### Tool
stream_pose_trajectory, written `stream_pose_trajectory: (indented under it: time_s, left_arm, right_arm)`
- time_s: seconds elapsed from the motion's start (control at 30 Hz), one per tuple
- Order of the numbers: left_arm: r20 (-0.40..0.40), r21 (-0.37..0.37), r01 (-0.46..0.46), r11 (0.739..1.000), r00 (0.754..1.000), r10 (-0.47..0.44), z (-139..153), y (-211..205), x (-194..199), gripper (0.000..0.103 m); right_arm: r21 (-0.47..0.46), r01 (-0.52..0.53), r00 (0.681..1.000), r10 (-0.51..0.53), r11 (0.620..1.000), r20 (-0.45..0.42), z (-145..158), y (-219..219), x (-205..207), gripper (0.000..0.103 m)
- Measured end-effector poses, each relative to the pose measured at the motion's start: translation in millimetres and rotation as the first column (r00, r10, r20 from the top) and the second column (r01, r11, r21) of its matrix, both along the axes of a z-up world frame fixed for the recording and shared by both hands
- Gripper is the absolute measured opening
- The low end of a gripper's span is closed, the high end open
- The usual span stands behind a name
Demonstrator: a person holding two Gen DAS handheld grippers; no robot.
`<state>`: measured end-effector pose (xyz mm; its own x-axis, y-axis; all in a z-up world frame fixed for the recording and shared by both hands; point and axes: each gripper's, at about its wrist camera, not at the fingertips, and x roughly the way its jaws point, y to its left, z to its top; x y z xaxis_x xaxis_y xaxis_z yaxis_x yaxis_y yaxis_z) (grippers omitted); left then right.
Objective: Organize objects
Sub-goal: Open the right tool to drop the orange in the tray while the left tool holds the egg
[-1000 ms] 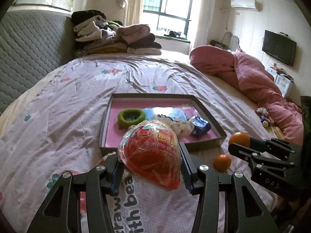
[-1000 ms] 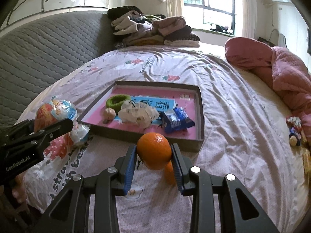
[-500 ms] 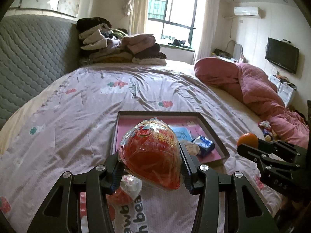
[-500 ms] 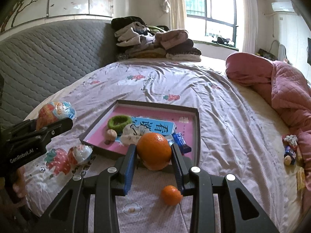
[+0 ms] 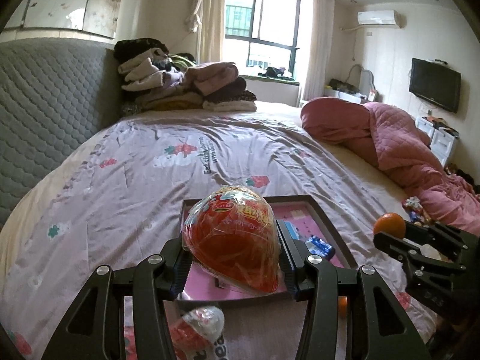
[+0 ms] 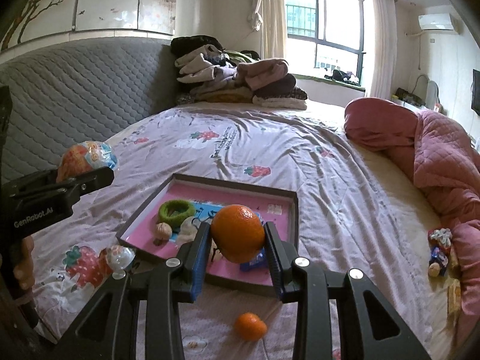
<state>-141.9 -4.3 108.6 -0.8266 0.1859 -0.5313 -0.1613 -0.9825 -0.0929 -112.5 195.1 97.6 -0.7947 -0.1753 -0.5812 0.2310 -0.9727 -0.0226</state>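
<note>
My left gripper [image 5: 231, 255] is shut on a red egg-shaped snack pack [image 5: 232, 240] in clear wrap, held above the near edge of the pink tray [image 5: 333, 225]. The pack also shows in the right wrist view [image 6: 81, 157]. My right gripper [image 6: 237, 246] is shut on an orange [image 6: 238, 232], held above the near side of the tray [image 6: 234, 183]. The tray holds a green ring [image 6: 176, 211], a walnut [image 6: 163, 231], a white pouch [image 6: 187, 228] and a blue packet [image 6: 255, 262]. A smaller orange [image 6: 250, 326] and a second wrapped egg pack [image 6: 121, 256] lie on the bed in front of the tray.
The tray lies on a bed with a lilac strawberry sheet [image 6: 240, 144]. A grey quilted headboard [image 6: 75, 84] is at the left, folded clothes [image 6: 237, 84] at the back, a pink quilt [image 6: 435, 156] at the right. Small items [image 6: 438, 252] lie by the quilt.
Both grippers have risen and tilted up with their loads still held. The tray now sits lower and nearer in both views.
</note>
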Motion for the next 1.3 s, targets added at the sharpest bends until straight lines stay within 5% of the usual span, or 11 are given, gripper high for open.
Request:
stream_pose_trajectory:
  time_s: [0.5, 0.73, 1.3]
  left_arm:
    - [0.043, -0.018, -0.051, 0.999, 0.998, 0.051, -12, -21, -37, 0.052]
    - [0.095, -0.041, -0.036, 0.999, 0.995, 0.040, -43, -12, -49, 0.052]
    - [0.217, -0.072, -0.008, 0.997, 0.976, 0.024, -97, 4, -68, 0.052]
  right_arm:
    - [0.022, -0.007, 0.999, 0.009, 1.000, -0.049, 12, -6, -29, 0.036]
    - [0.031, 0.001, 1.000, -0.001, 1.000, 0.026, -16, -3, -51, 0.026]
    - [0.040, 0.024, 0.993, -0.029, 0.999, 0.114, -58, 5, -61, 0.025]
